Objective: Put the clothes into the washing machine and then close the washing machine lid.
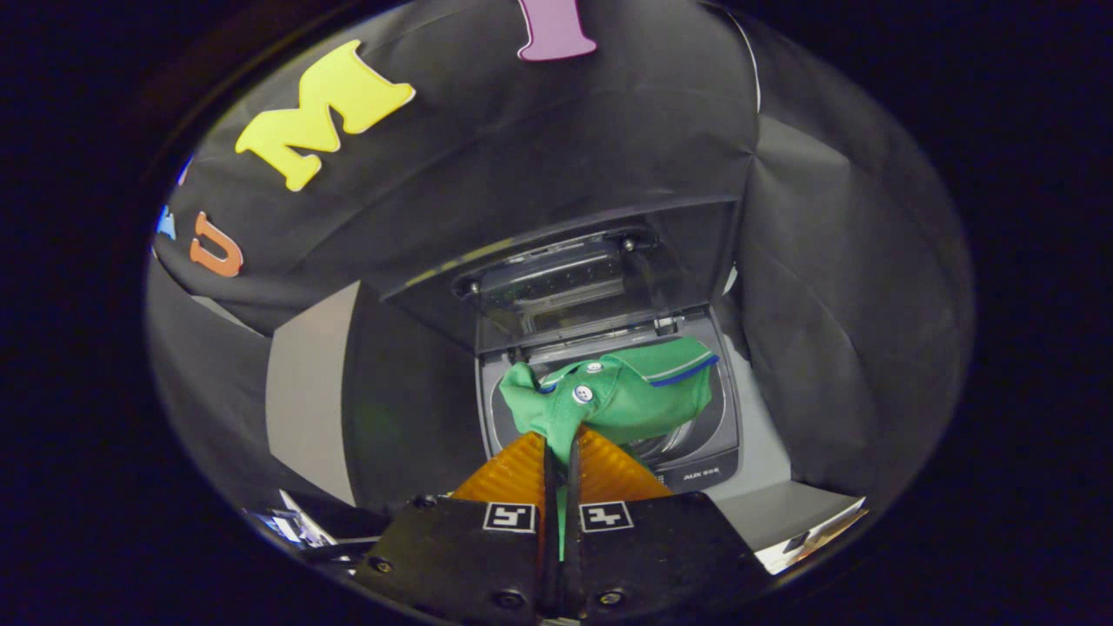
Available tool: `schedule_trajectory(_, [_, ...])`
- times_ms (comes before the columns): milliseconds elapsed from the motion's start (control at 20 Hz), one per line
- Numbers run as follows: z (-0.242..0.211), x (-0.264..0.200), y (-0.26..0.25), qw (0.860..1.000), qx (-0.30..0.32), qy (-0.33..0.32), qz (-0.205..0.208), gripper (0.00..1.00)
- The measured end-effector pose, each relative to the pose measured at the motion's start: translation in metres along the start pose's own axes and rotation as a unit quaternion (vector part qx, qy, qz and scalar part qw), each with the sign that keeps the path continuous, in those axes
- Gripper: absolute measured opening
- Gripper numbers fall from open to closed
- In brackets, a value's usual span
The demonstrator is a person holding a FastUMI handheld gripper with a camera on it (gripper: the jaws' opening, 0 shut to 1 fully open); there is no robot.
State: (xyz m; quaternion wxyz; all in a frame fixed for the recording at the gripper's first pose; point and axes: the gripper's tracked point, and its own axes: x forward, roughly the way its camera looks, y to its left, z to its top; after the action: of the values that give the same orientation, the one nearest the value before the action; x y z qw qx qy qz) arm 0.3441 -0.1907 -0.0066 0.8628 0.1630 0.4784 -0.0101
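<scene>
The gripper (561, 452) pinches the green polo shirt with white buttons (609, 396) between both fingers, the cloth bunched just ahead of them, hanging over the open drum of the grey top-loading washing machine (726, 435), whose dark lid (574, 269) stands raised beyond.

single fisheye cam riding on the gripper (561, 448), looking forward along its two fingers and down at a steep tilt onto the washing machine (696, 452) with its lid (591, 261) raised, near range, booth wall behind
</scene>
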Motion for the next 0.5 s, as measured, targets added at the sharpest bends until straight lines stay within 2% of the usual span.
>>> schedule_trajectory(500, [-0.027,0.115,-0.006,0.999,-0.033,-0.023,0.013,0.05])
